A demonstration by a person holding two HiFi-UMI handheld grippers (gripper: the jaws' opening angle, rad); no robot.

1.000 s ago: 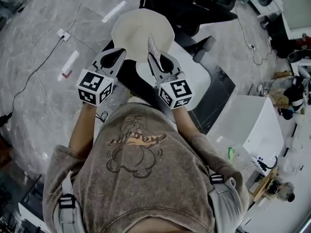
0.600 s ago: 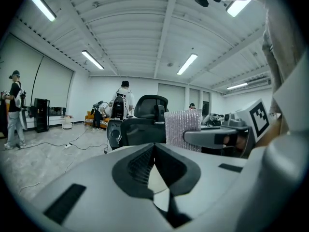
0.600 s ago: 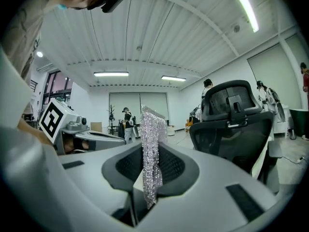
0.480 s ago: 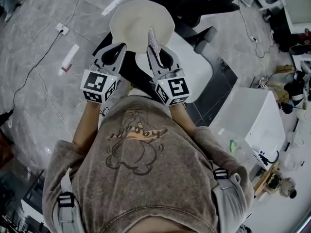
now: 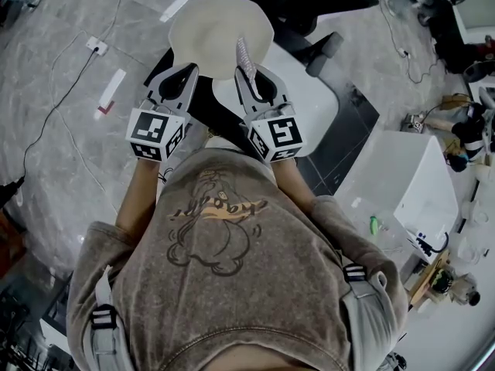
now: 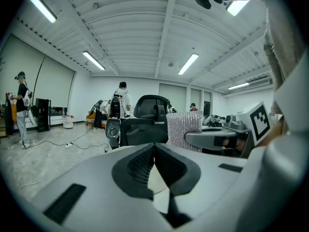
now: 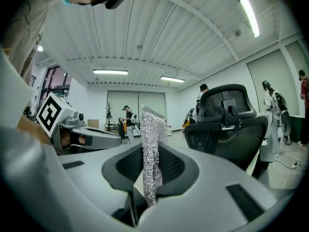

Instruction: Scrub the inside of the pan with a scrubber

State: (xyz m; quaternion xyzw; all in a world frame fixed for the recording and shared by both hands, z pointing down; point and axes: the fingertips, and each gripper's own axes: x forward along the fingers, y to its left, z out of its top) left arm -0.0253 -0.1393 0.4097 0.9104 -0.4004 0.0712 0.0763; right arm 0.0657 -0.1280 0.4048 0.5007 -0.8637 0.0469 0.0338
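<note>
My right gripper [image 5: 246, 79] is shut on a silvery mesh scrubber [image 5: 244, 56], which stands upright between its jaws [image 7: 148, 151]. In the right gripper view the scrubber [image 7: 152, 124] rises above the fingertips. The left gripper [image 5: 188, 74] is held beside it, a hand's width to the left, with its jaws shut [image 6: 154, 146] and nothing between them. From the left gripper view the scrubber [image 6: 184, 129] shows to the right. A round cream disc [image 5: 209, 25] lies below and ahead of both grippers; I cannot tell whether it is the pan.
A white table [image 5: 313, 110] lies under the right gripper. A black office chair [image 7: 231, 124] stands just ahead of the grippers. White boxes [image 5: 418, 184] and cables are at the right. Several people stand far off in the room [image 6: 120, 100].
Both grippers stay nearly where they were, the right one still shut on the scrubber. Only the head view has shifted a little.
</note>
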